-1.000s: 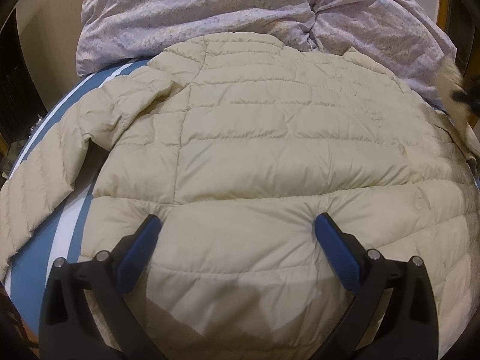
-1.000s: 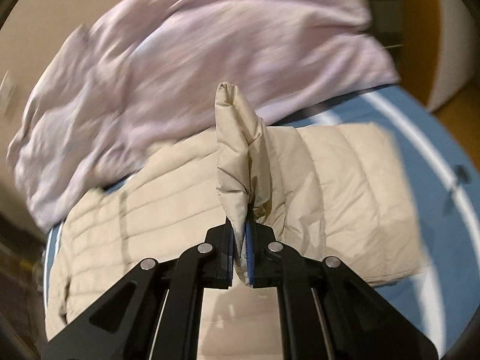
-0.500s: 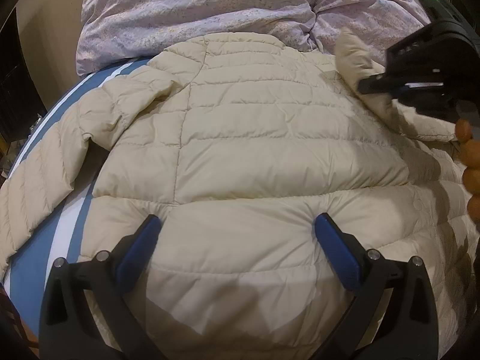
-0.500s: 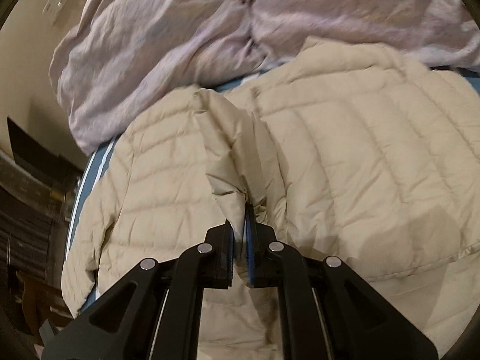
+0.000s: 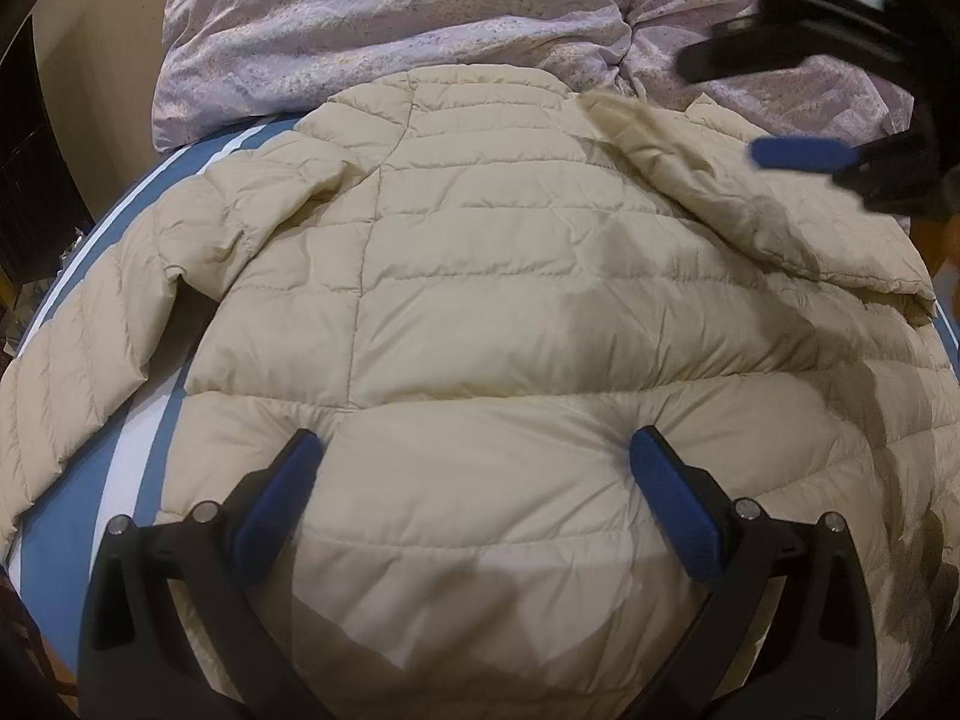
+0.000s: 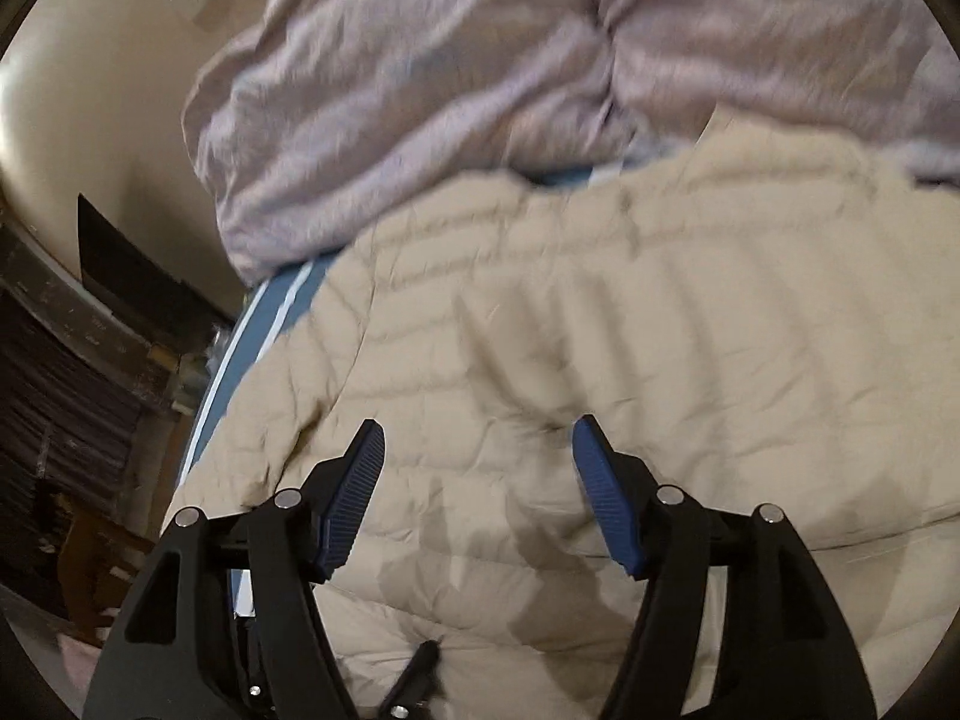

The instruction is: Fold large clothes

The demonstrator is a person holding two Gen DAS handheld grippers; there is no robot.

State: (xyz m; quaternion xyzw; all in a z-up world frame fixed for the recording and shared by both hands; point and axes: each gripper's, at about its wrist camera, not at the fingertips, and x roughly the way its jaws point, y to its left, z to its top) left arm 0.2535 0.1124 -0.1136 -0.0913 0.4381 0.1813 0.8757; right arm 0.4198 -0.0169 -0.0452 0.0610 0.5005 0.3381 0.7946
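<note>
A beige quilted puffer jacket (image 5: pixel 480 300) lies back-up on a blue bed sheet (image 5: pixel 66 546). Its right sleeve (image 5: pixel 750 204) lies folded across the upper back; its left sleeve (image 5: pixel 66 372) stretches out to the left. My left gripper (image 5: pixel 474 450) is open, its fingertips pressed onto the jacket's lower back. My right gripper (image 6: pixel 477 438) is open and empty above the jacket (image 6: pixel 630 330); it also shows blurred at the top right of the left wrist view (image 5: pixel 798 114), just above the folded sleeve.
A crumpled lilac duvet (image 5: pixel 420 24) lies at the head of the bed behind the jacket, also in the right wrist view (image 6: pixel 480 72). The sheet has white stripes (image 5: pixel 144 450). Dark furniture (image 6: pixel 66 372) stands left of the bed.
My right gripper carried the right sleeve over the jacket's back, then opened and let it go; the sleeve now lies folded across. My left gripper has not moved.
</note>
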